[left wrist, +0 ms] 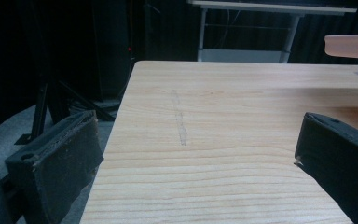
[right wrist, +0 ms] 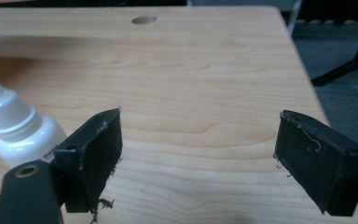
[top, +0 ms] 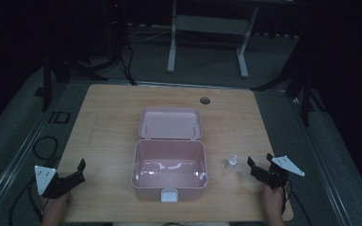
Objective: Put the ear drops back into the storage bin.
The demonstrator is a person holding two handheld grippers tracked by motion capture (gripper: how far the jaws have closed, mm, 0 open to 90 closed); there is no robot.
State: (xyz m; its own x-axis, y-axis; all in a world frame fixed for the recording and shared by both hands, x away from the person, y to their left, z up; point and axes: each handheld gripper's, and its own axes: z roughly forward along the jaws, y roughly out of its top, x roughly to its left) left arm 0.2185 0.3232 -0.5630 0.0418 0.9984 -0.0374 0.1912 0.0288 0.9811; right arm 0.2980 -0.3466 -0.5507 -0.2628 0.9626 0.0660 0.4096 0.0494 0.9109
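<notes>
So nearest the person, the right gripper [top: 260, 163] sits at the front right part of the wooden counter [top: 108, 122], jaws spread wide with nothing between them. The little white dropper bottle [top: 231, 163] stands upright just to the left of that gripper, close but not touching; in the right gripper view it's just outside the left jaw. On the other side, the left gripper [top: 75, 172] hangs at the counter's front left edge, also wide open and empty, well apart from the bottle. Left of the bottle, mid-counter, is the pink storage box [top: 169, 165], its lid [top: 170, 124] flipped open behind it. Beyond the lid there's a cable hole [top: 204, 100].
</notes>
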